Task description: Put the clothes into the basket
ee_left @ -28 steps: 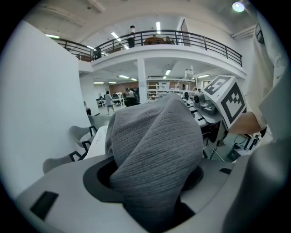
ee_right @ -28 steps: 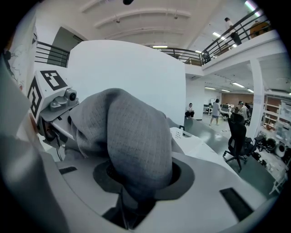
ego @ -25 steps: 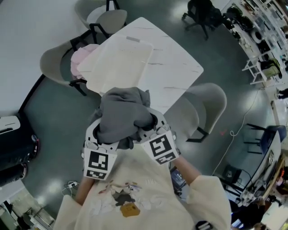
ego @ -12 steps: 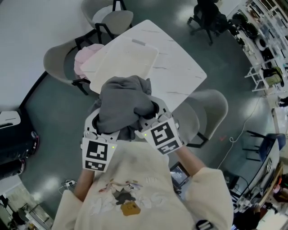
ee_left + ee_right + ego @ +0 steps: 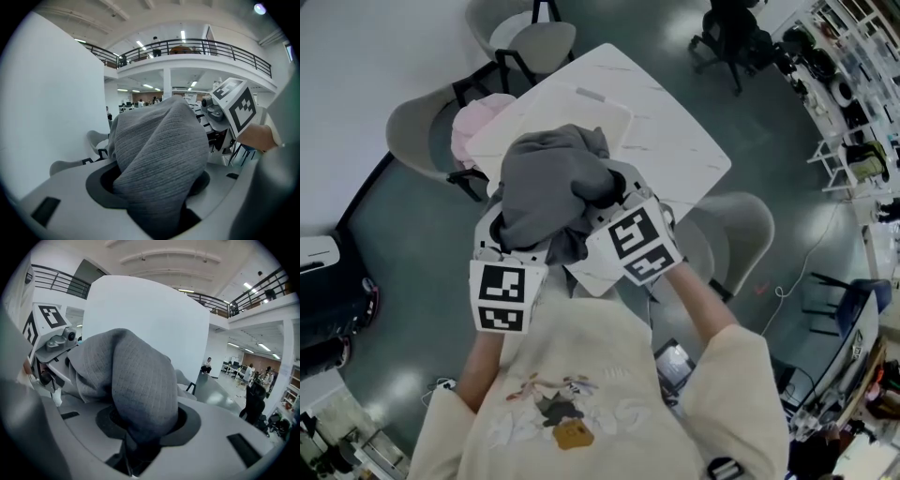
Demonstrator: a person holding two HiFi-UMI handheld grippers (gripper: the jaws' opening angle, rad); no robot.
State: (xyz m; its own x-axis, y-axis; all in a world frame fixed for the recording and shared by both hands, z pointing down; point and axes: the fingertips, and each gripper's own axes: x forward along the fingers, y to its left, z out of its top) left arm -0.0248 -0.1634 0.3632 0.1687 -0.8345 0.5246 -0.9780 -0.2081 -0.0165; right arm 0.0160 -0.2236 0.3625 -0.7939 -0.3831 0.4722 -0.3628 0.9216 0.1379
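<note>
We have the grey garment (image 5: 551, 187) bunched up and carried by both tools, up over the near-left corner of the table (image 5: 680, 141). It overlaps the white board (image 5: 581, 103) lying there; we can't tell if it touches.

The left gripper (image 5: 499, 246) pinches a thick wad of the knit. The right gripper (image 5: 623, 202) pinches another fold beside it, with its jaws a bit narrower.

Handling, as we judge it: the garment is soft, light and floppy, with no shape of its own. The ribbed knit shouldn't slip, and nothing here is fragile. The best hold is on thick gathered folds, as now, and two holds keep loose ends from trailing.

There is no real long axis, since it is a rounded hump. It bulges up and away from us toward the table's far edge. A short tail (image 5: 567, 251) hangs on our side between the grippers.

We can't pick out a basket for sure.
</note>
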